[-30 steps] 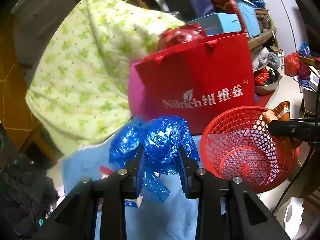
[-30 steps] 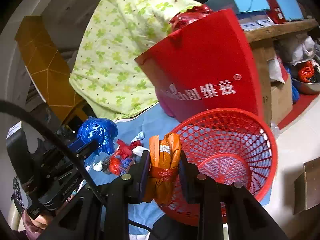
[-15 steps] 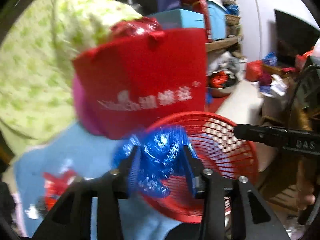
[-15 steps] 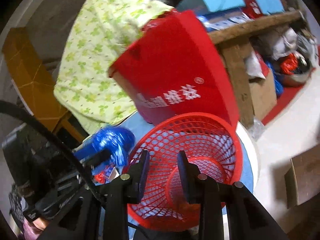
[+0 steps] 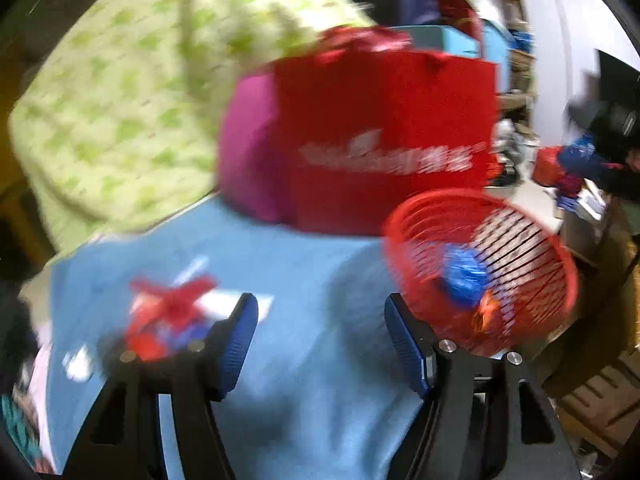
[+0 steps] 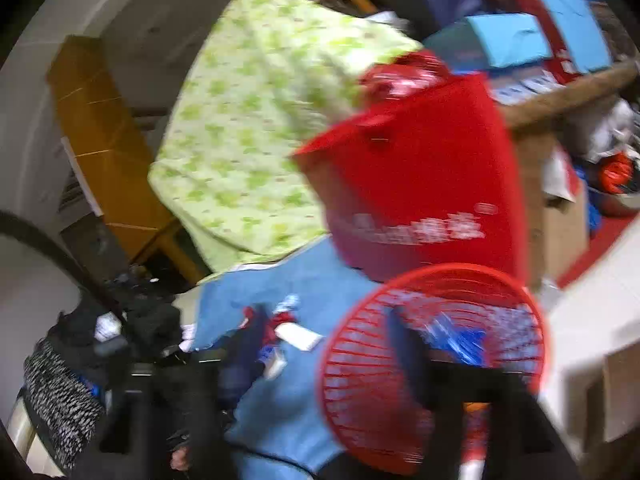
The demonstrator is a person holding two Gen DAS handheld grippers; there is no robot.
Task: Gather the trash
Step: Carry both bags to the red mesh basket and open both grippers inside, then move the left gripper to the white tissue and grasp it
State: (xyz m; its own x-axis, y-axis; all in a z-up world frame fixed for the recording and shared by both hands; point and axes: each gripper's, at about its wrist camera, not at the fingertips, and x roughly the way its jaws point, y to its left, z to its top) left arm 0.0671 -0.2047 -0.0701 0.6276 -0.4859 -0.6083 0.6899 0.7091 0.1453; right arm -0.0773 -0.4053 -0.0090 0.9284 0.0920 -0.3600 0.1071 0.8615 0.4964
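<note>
Your left gripper [image 5: 322, 340] has its jaws spread wide with nothing between them, only bare blue cloth [image 5: 304, 256] ahead, so there is open room straight in front. Your right gripper [image 6: 316, 364] is badly smeared; its jaws look apart and empty, one dark finger crossing the near rim of the red basket [image 6: 332, 360]. To the left on the cloth lies a small heap of red, blue and white scraps [image 5: 168, 312] — too blurred to tell piece from piece. The basket [image 5: 568, 280] sits at the cloth's right edge, with floor just beyond it, and holds a blue plastic bag [image 5: 464, 276] with an orange wrapper [image 5: 486, 312] beside it. Right behind the basket stands a red paper bag [image 5: 384, 136], its white lettering unreadable, and left of that a green-patterned quilt [image 5: 132, 104] — both closing off the far side.
</note>
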